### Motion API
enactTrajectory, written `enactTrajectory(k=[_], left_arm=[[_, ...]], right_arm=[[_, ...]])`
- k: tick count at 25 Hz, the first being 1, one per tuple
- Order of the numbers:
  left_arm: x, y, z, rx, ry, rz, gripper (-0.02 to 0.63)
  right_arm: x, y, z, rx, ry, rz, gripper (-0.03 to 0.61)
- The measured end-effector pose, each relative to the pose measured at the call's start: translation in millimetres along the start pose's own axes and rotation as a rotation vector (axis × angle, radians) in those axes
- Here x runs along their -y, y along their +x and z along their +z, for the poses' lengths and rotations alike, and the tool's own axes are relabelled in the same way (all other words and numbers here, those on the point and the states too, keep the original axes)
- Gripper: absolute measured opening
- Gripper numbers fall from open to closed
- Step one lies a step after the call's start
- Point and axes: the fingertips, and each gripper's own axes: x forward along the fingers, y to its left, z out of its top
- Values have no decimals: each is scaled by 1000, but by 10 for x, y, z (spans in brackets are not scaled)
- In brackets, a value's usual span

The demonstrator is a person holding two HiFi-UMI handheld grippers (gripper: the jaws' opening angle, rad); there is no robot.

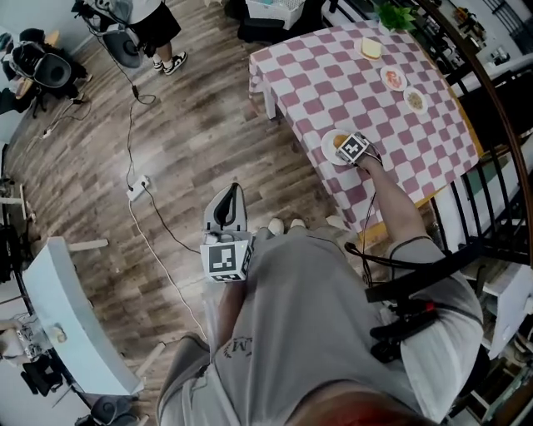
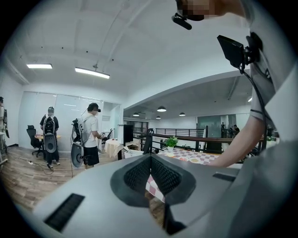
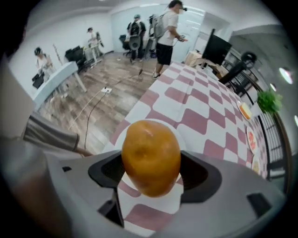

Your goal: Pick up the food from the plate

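An orange-brown rounded piece of food [image 3: 151, 158] sits between the jaws of my right gripper [image 3: 151, 171], which is shut on it. It hangs just above a white plate [image 3: 118, 136] on the pink-and-white checked table. In the head view the right gripper [image 1: 345, 146] is over that plate [image 1: 330, 146] at the table's near edge, and the marker cube hides most of the food. My left gripper [image 1: 233, 190] is held close to my body over the wooden floor, away from the table. Its jaws [image 2: 150, 174] meet with nothing between them.
The checked table [image 1: 366, 91] also carries two small plates of food [image 1: 394, 79] [image 1: 415, 101], a yellow item [image 1: 371, 48] and a green plant [image 1: 396, 15]. A dark railing [image 1: 500, 125] runs along its right side. A cable [image 1: 137, 183] lies on the floor. People stand at the far end.
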Motion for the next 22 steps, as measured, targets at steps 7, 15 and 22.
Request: enactTrajectory(k=[7,15,22], left_arm=[[166,266,-56,-5,-6,-107,8],[584,727,1,6,27,-325,8],[886,1101,245,59,48,-455,8]], right_arm=[[132,-607,327,220,260,-59,337],[106,-1826,855,684,674,58,337],[-72,-3211,1212,984,582,-31,337]])
